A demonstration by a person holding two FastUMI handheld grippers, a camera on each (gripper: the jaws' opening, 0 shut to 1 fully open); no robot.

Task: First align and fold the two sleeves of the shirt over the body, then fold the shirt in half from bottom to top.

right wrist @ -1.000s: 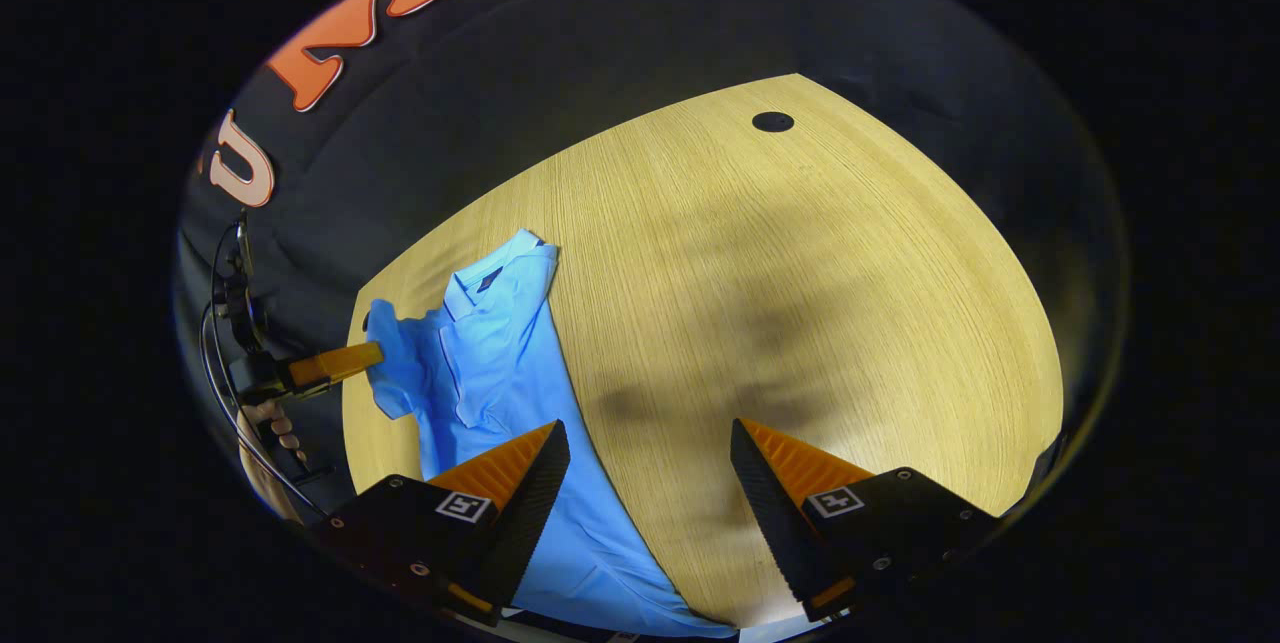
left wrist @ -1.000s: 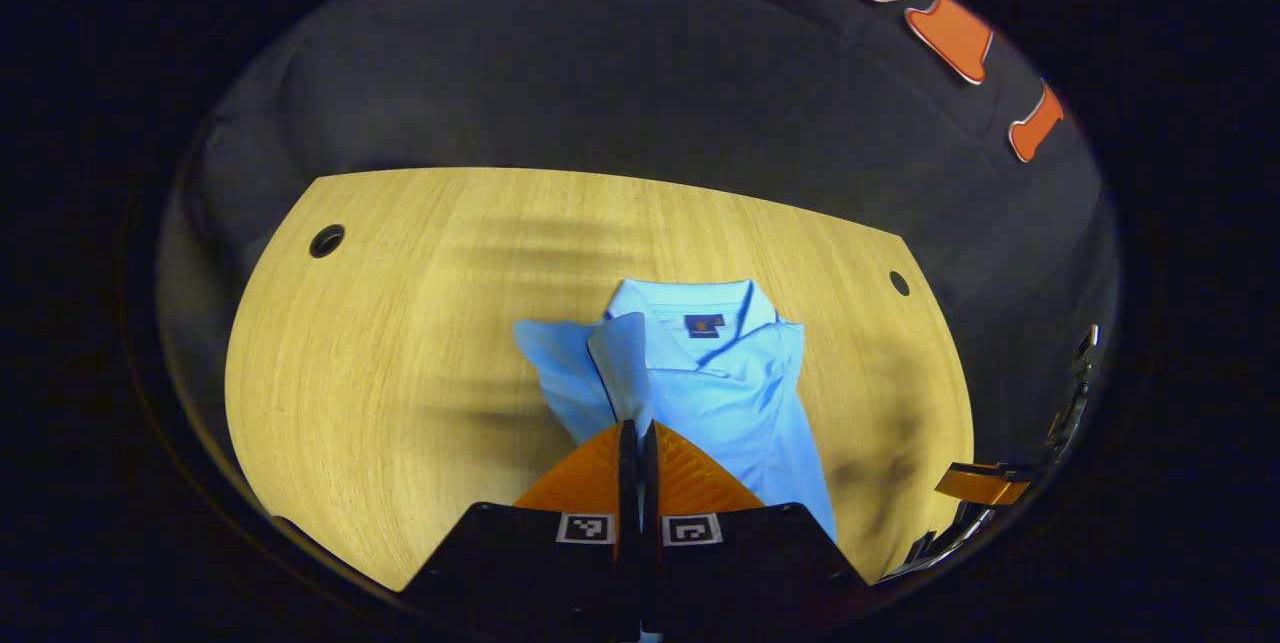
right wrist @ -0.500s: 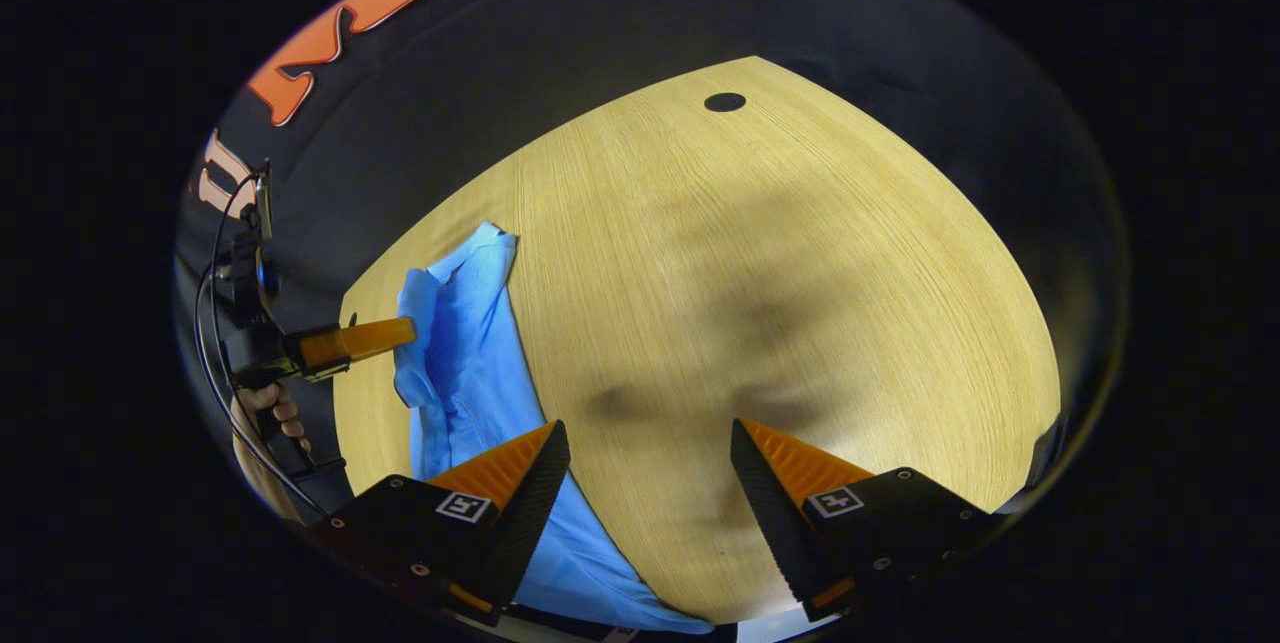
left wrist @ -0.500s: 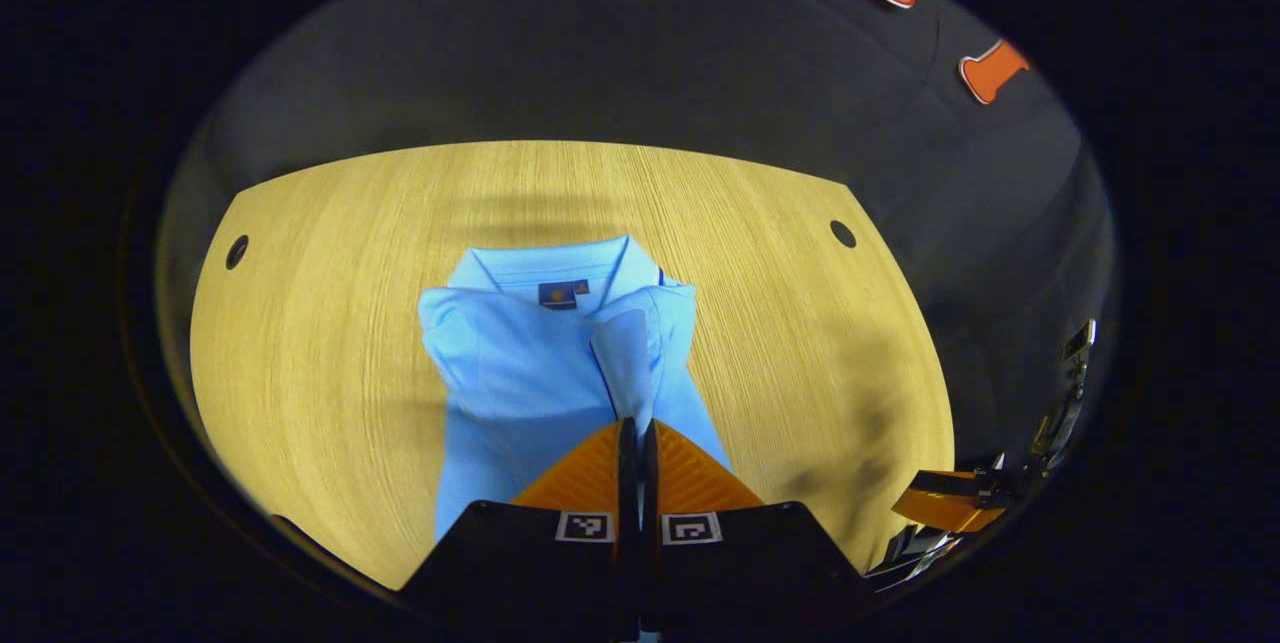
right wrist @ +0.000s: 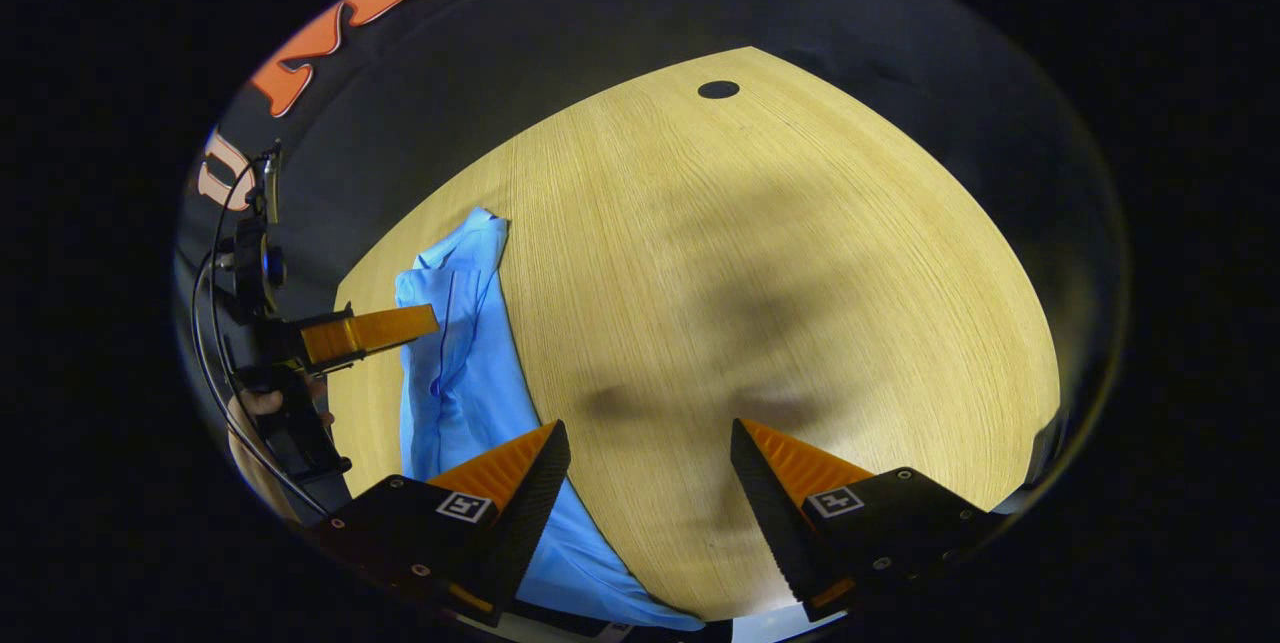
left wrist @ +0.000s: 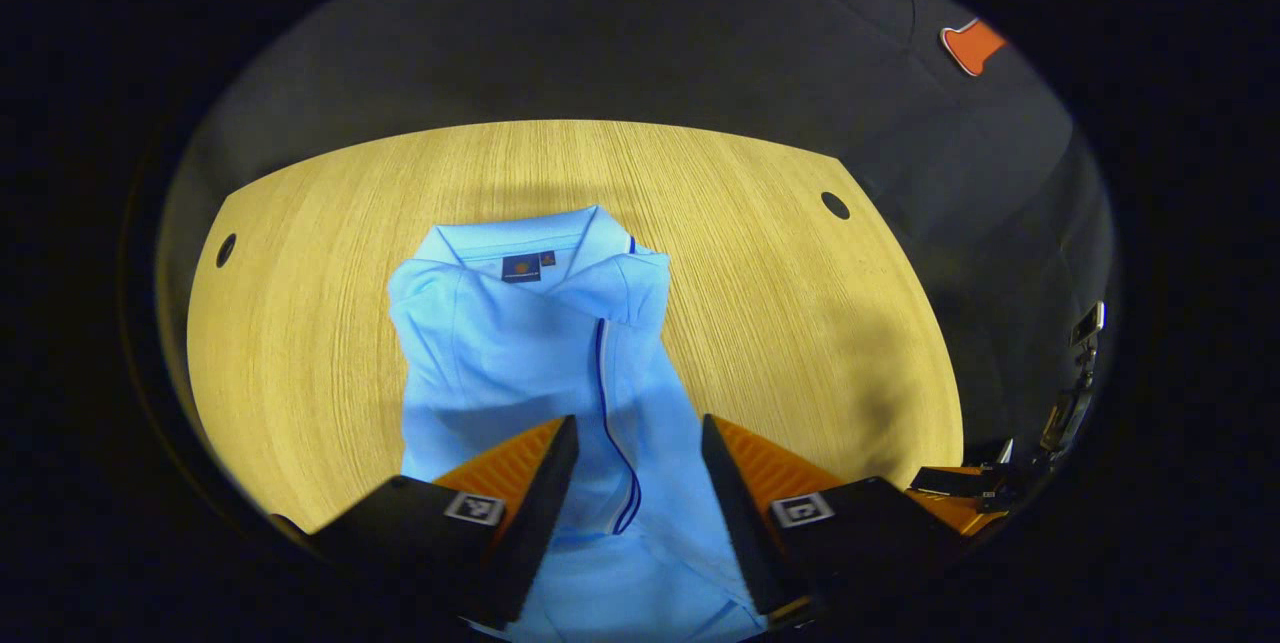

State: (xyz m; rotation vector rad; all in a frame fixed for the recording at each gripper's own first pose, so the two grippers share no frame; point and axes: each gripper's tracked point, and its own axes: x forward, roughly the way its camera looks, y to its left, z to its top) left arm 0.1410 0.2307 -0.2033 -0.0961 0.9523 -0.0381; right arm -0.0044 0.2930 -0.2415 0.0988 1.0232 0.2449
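my left gripper (left wrist: 635, 448) hangs with fingers spread apart over the light blue shirt (left wrist: 530, 343), gripping nothing. my right gripper (right wrist: 645, 463) is also spread wide, over the bare wooden table (right wrist: 780, 273). the shirt lies flat there, sleeves folded in.

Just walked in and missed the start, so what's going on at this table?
A person holding a gripper in each hand is folding a light blue shirt on a wooden table. The sleeves lie folded over the body, collar at the far end. The left gripper hangs open just above the shirt's middle, gripping nothing. The right gripper is open too, over bare table beside the shirt's edge. The bottom-to-top fold is not yet done.
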